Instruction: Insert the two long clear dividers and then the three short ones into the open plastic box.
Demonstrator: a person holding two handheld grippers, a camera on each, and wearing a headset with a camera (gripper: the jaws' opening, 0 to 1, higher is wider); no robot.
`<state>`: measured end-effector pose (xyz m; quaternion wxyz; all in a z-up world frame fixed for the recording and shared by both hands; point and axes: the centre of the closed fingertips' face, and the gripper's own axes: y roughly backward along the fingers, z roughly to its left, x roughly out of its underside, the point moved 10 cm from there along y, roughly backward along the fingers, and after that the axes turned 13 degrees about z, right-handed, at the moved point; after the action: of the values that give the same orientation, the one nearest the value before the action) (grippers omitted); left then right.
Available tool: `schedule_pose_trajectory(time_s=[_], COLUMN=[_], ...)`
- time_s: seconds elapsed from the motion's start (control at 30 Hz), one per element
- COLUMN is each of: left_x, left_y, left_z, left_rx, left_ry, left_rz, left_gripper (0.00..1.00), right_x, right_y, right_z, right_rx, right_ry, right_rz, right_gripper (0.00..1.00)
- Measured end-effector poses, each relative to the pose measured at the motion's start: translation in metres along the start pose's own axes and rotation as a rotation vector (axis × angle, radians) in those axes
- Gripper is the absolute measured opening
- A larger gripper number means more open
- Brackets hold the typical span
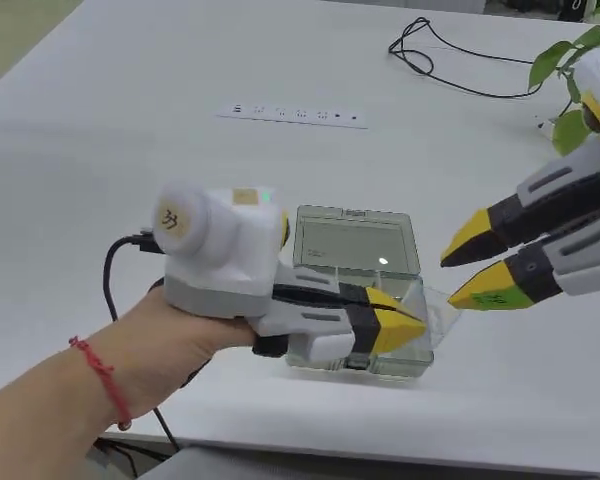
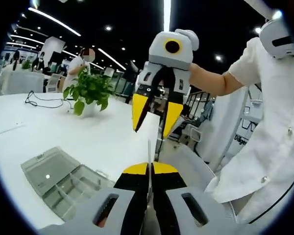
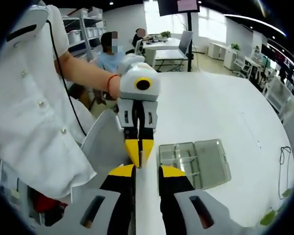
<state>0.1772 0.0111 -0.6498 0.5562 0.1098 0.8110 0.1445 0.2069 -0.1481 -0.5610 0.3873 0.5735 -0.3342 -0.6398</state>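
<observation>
Clear thin divider [image 1: 442,308] clenched in left gripper [image 1: 416,323] by open box [image 1: 355,243], right gripper [image 1: 448,279] released

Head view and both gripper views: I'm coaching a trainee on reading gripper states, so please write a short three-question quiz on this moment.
1. True or false: the left gripper has its jaws shut on a thin clear divider.
2. The right gripper's jaws are: A) open, B) shut on a black cable, C) shut on a green leaf.
3. Fill in: the hinged lid of the clear plastic box lies ____.
Key: 1 true; 2 A; 3 open.
</observation>
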Motion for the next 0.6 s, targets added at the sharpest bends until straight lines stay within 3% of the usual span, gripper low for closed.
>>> schedule_pose_trajectory(time_s=[0.07, 0.33, 0.6], left_x=[0.000, -0.001, -0.005], left_y=[0.001, 0.001, 0.001], left_z=[-0.001, -0.006, -0.012], left_rx=[-0.001, 0.004, 0.006], left_ry=[-0.017, -0.058, -0.074], left_rz=[0.004, 0.001, -0.023], left_gripper=[0.00, 0.00, 0.00], right_x=[-0.001, -0.006, -0.005], right_y=[-0.002, -0.010, -0.012], right_z=[0.002, 0.005, 0.006], right_rx=[-0.040, -0.106, -0.139], right_ry=[-0.001, 0.005, 0.000], right_rz=[0.001, 0.008, 0.012], right_gripper=[0.17, 0.13, 0.08])
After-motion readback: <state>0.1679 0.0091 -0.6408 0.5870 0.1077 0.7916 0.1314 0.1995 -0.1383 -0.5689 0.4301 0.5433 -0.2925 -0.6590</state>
